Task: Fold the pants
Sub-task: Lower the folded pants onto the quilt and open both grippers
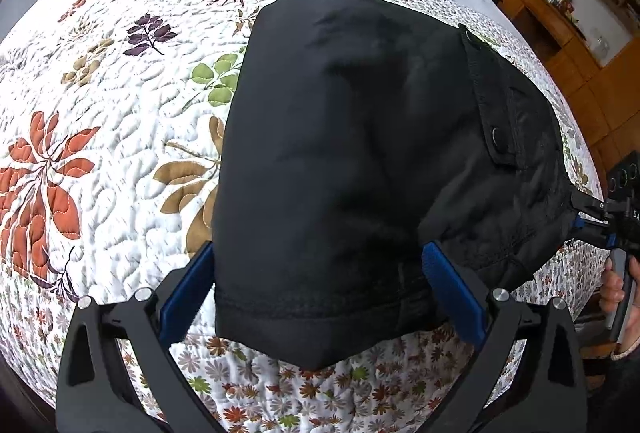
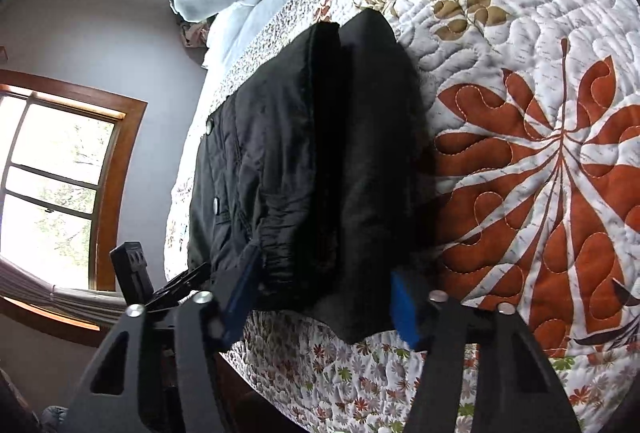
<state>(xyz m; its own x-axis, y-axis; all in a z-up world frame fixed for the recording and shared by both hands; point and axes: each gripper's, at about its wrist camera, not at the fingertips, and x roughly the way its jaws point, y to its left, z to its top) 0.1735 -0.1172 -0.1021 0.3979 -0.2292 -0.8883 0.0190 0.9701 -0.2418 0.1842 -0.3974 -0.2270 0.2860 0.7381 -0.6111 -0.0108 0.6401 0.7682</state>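
A: Pants (image 1: 340,153): black, folded into a compact stack, lying on the quilt (image 1: 120,153) near the bed's front edge. A hemmed edge faces the left gripper (image 1: 320,285). The snap-flap side lies toward the right gripper (image 2: 324,297).

B: Handling properties?

A: Judged soft and light, with a slightly slick, padded-looking shell. Layers will probably slide on one another. Stack will sag if lifted by one corner. Recommended hold: the stitched hem, or the gathered band, where several layers bunch and give the pads purchase. Take all layers together, or the top layer peels away.

B: Left gripper state?

A: Jaws wide. Blue pads (image 1: 452,293) stand either side of the hemmed end. Left-hand pad is partly behind the cloth edge; right-hand pad lies against the fold's side. No pinch is visible. Read as straddling, not holding.

B: Right gripper?

A: Jaws about half apart. From its own camera, one pad (image 2: 244,293) touches the gathered band; the other stands at the stack's near corner. Cloth lies between them. In the left view, its tips meet the pants' right-hand edge. Whether the pads press firmly enough to hold cannot be told.

B: Risk?

A: Uneven lifting. Slippery layers may shift and spoil the fold.
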